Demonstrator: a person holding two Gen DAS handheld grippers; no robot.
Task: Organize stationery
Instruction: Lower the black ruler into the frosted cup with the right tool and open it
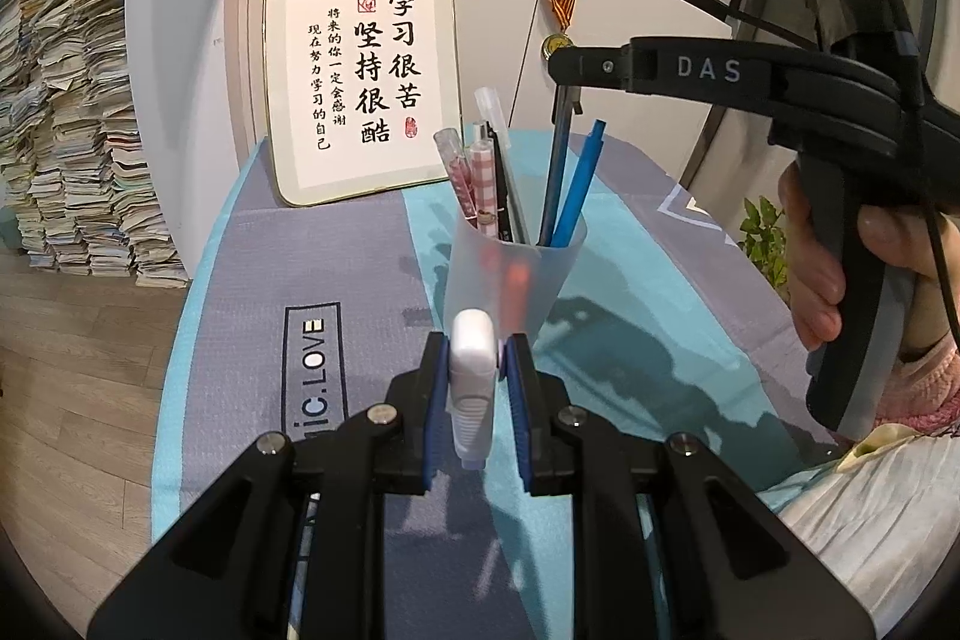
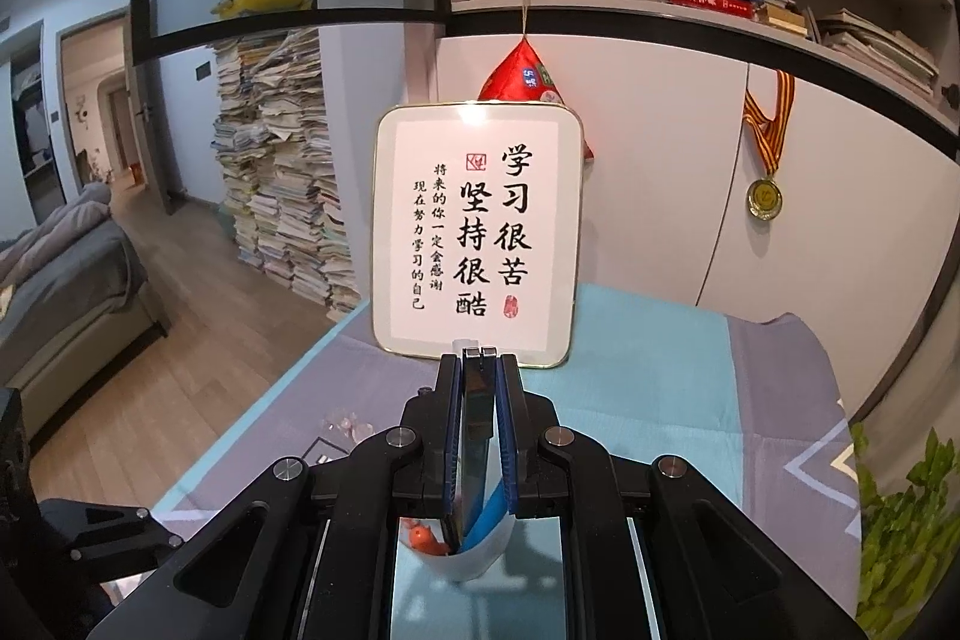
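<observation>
A translucent pen cup stands on the table and holds several pens, among them a blue pen and patterned ones. My left gripper is shut on a small white ribbed stationery piece, held upright just in front of the cup. My right gripper hovers above the cup, shut on a dark pen whose lower end reaches down inside it. In the right wrist view the right gripper clamps that dark pen, with the cup rim below the jaws.
A framed calligraphy sign leans against the cabinet behind the cup. The table's blue-and-grey cloth drops off at the left edge to a wooden floor. A tall pile of papers stands left. A green plant sits at the right.
</observation>
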